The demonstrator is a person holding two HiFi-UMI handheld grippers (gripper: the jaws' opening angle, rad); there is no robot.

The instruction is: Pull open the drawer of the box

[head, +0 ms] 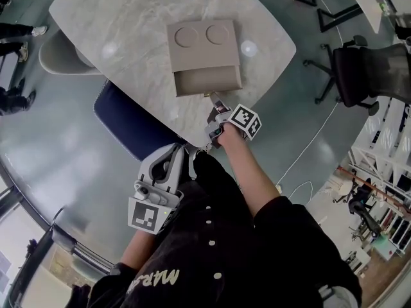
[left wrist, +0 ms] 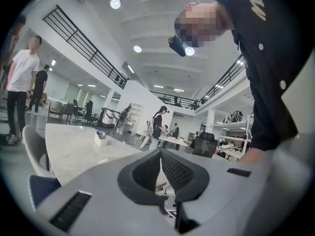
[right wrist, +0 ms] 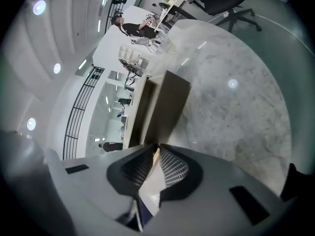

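Centrally on the marble worktop [head: 128, 18] a beige box [head: 204, 47] is seen, with two round hollows in its lid; its drawer [head: 207, 81] is drawn part-way out of the side of the box that faces the person, and its inside is exposed. A thin pale tab [head: 209, 95] projects from the drawer front, on the far side from the box; the right gripper [head: 215, 104] is held just beyond it, and in the right gripper view the gripper [right wrist: 156, 149] is seen pinched onto that tab [right wrist: 156, 156], with the box [right wrist: 167, 107] straight ahead. The left gripper [head: 180, 156] is held well away from the box, off the worktop and close against the person's dark top; in the left gripper view the left gripper [left wrist: 161, 154] is seen with its tips pressed together and nothing caught between them. A blue chair [head: 128, 124] is tucked under the worktop edge nearest the person, on the box's left.
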